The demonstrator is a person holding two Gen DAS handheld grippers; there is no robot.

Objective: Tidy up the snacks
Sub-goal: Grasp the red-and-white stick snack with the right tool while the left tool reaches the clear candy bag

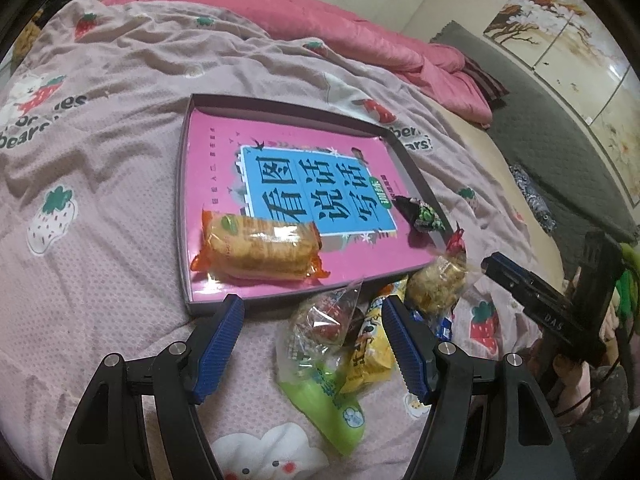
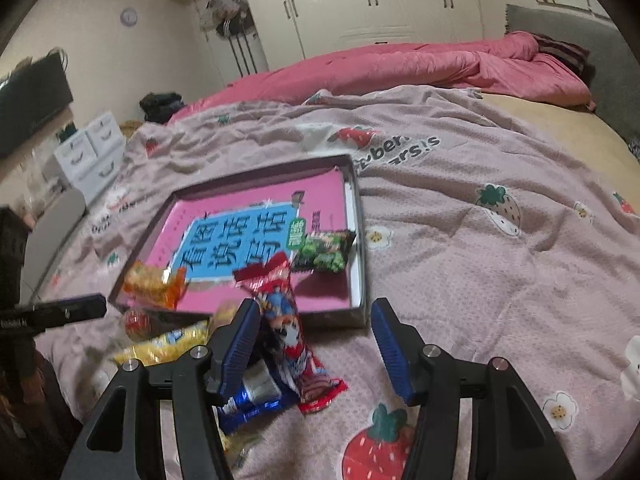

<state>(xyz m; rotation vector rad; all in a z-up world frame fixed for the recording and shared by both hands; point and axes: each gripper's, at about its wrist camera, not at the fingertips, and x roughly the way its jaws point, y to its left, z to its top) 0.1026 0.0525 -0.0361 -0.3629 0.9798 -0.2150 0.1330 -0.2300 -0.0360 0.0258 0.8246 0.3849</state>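
Note:
A shallow box lid (image 1: 188, 200) (image 2: 358, 208) lined with a pink book lies on the bed. In it are an orange cracker pack (image 1: 258, 252) (image 2: 154, 284) and a green-black snack (image 1: 424, 214) (image 2: 326, 254). A heap of loose snacks lies in front of the tray: a clear bag (image 1: 320, 320), a yellow pack (image 1: 370, 354) (image 2: 164, 346), a green pack (image 1: 332, 404), a red-blue wrapper (image 2: 290, 328). My left gripper (image 1: 314, 344) is open over the heap. My right gripper (image 2: 314, 346) is open, and the red-blue wrapper lies between its fingers.
The bed has a pink strawberry-print sheet (image 1: 100, 184) (image 2: 500, 184) and a rolled pink quilt (image 1: 360, 36) (image 2: 400, 68) at the far side. White drawers (image 2: 90, 152) stand left of the bed. The right gripper's body (image 1: 552, 304) shows in the left wrist view.

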